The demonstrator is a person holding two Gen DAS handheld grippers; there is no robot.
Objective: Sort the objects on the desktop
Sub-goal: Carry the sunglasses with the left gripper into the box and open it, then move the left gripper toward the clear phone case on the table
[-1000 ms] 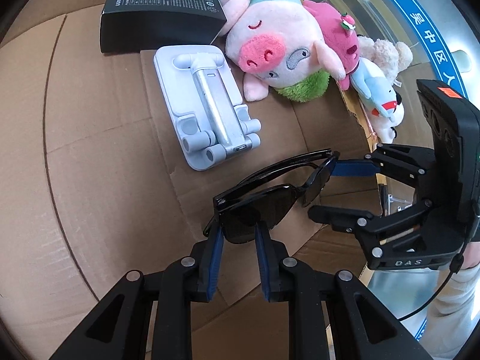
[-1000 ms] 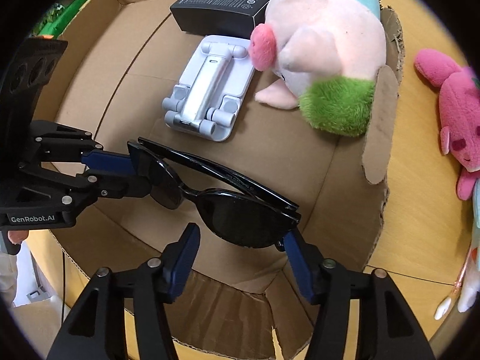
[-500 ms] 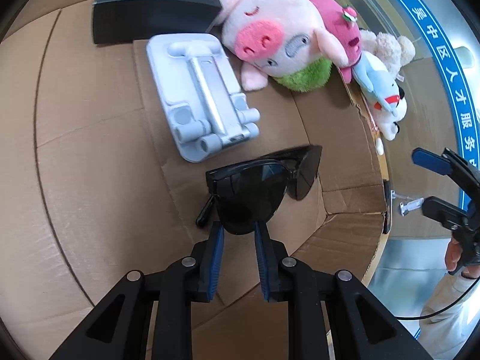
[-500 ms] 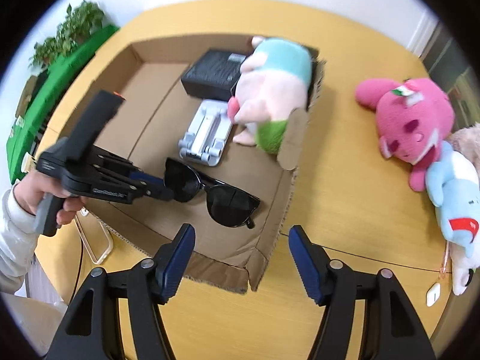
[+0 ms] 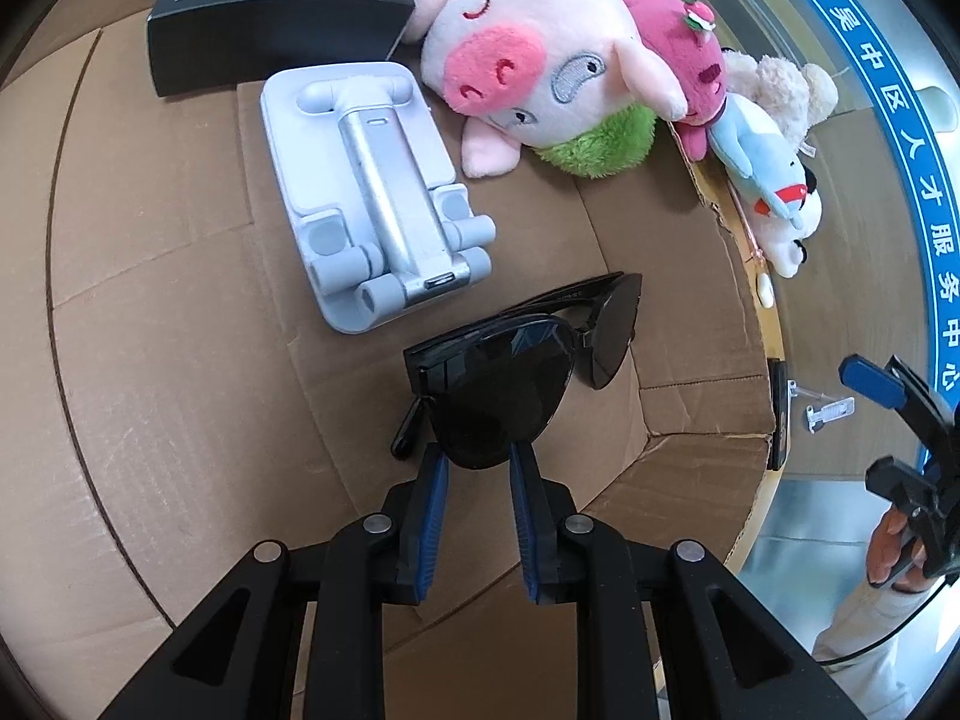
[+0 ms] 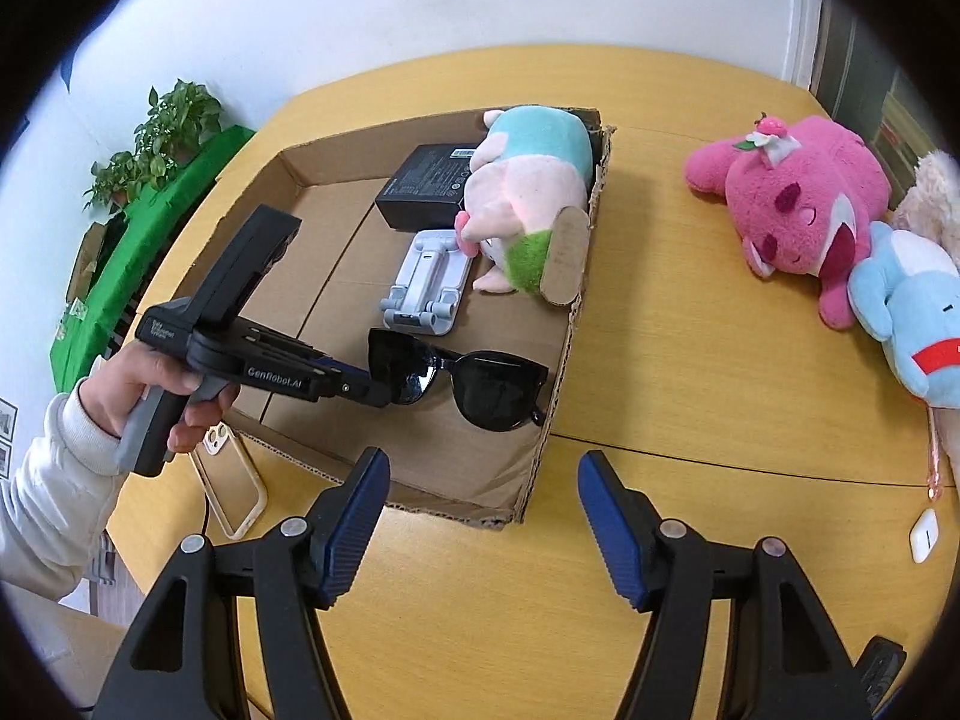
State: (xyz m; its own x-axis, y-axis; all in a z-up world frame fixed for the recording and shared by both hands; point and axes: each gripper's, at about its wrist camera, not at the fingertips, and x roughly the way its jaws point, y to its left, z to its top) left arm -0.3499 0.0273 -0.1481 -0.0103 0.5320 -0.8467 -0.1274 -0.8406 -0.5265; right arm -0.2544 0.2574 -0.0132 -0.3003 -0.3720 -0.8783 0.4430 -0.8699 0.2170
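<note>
Right gripper [image 6: 480,516] drawn back over table, jaws wide, empty, left gripper [image 5: 474,474] pinching sunglasses [image 5: 516,378] lens inside box [image 5: 150,312]

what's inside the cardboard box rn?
In the cardboard box: black product box, grey phone stand, pig plush, and sunglasses gripped at one lens by the left gripper. The floor under the pig plush is hidden.

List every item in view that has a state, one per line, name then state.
sunglasses: folded, one lens pinched by left tongs, inside the box.
left tongs: shut on sunglasses.
right tongs: open, holding nothing, above the table.
cardboard box: open-topped.
phone stand: folded flat in the box.
pig plush: lying in the box.
</note>
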